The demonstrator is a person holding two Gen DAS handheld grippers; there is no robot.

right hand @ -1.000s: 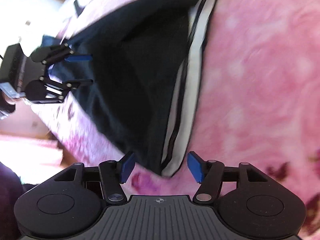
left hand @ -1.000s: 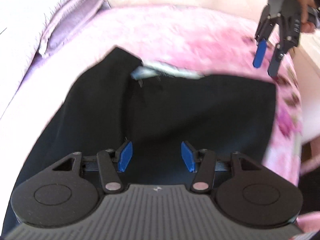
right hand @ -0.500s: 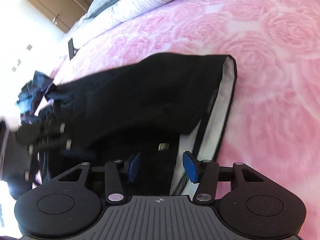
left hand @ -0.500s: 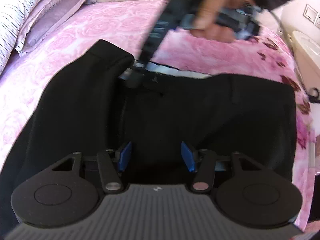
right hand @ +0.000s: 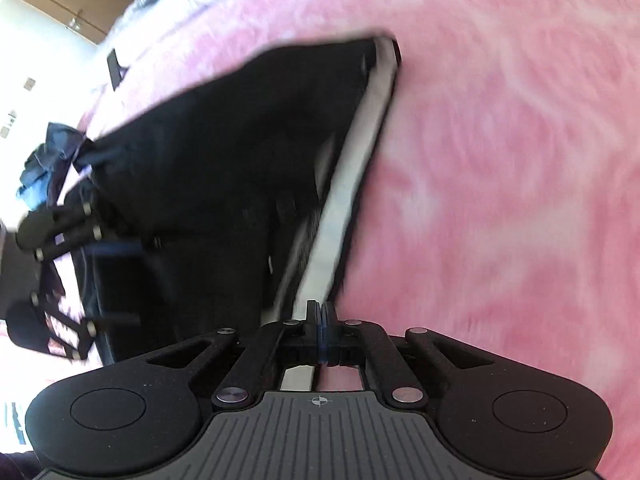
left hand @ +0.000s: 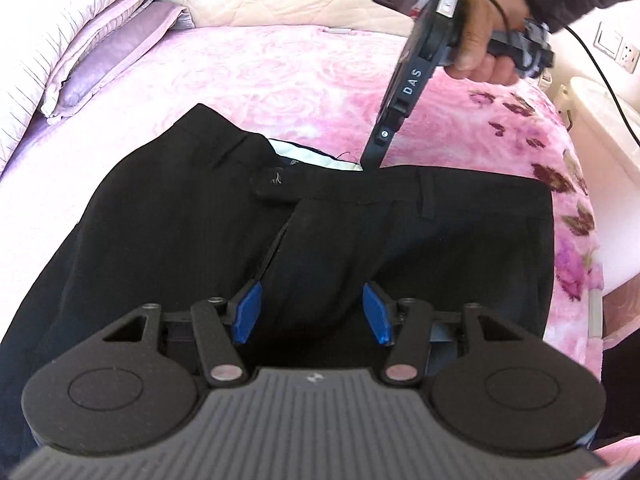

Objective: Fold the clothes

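Black trousers (left hand: 200,220) lie flat on the pink bedspread (left hand: 300,80), waistband at the far side with white lining showing. My left gripper (left hand: 312,312) hovers open over the fly seam, nothing between its blue pads. In the left wrist view, my right gripper (left hand: 370,162), held by a hand (left hand: 480,40), comes down onto the middle of the waistband. In the right wrist view the right gripper (right hand: 322,312) is shut on the trousers' (right hand: 220,160) white-lined waistband edge. The open left gripper (right hand: 120,282) shows at the left there.
Striped and lilac pillows (left hand: 100,52) are stacked at the bed's far left. A white cabinet (left hand: 600,128) and wall socket (left hand: 608,40) stand beyond the right edge. A heap of blue clothing (right hand: 44,160) lies past the trousers' far end.
My right gripper went from open above the trousers to shut on the waistband edge. The left gripper stayed open over the trousers, with the view now steadier.
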